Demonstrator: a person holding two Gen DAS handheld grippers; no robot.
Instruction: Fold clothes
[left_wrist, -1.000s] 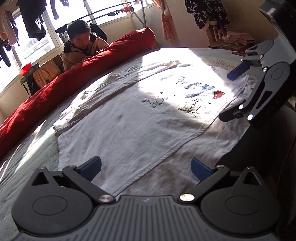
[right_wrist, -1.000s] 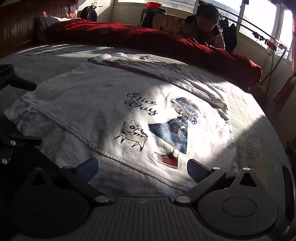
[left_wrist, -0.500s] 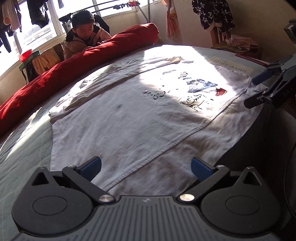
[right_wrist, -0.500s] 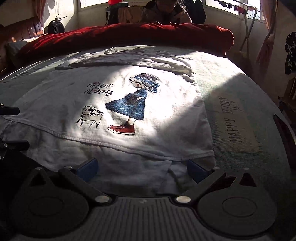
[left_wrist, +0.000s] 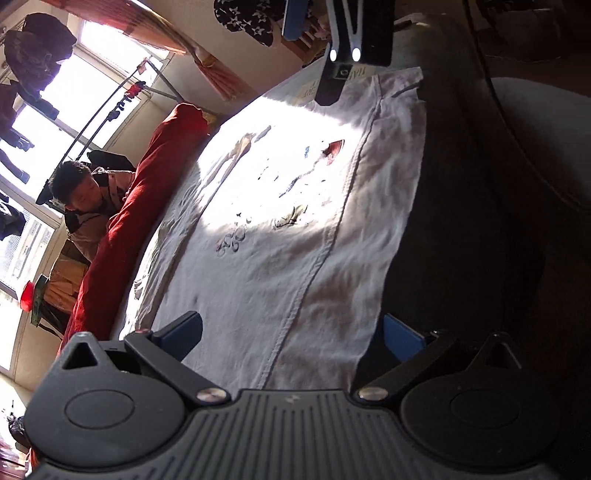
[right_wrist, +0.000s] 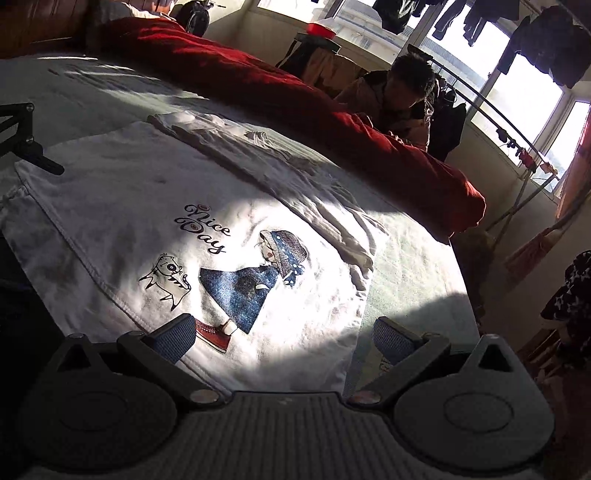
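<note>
**Ana:** One white T-shirt (right_wrist: 122, 206) is all I count as work in hand, spread flat on the bed (right_wrist: 413, 273) with its printed girl-and-cat picture facing up. Beyond the shirt's far edge lies a folded strip of pale cloth; I cannot tell whether that is a sleeve of it or a second garment.

**Ben:** And the tools?

**Ana:** Two. The left gripper (left_wrist: 291, 336) hangs over the shirt's hem end, fingers spread wide with nothing between them. The right gripper (right_wrist: 284, 334) is over the opposite end, by the print's red shoe, jaws likewise parted and empty.

**Ben:** How would you expect the shirt to behave?

**Ana:** Light, limp cotton, I'd judge. It will sag and drape from any pinch point, and a single-point lift would bunch it. Not fragile, not slippery; the bed's fabric should hold the rest in place by friction.

**Ben:** So where to grip?

**Ana:** At the stitched hem (left_wrist: 314, 266), which runs along the side of the shirt nearest the grippers. That seam is thicker and gives the pads something to bite. One gripper near each end of it would keep the edge straight.

**Ben:** Anything else beside the shirt?

**Ana:** One red rolled quilt (right_wrist: 295, 96) past its far side, and one person behind that.
</note>
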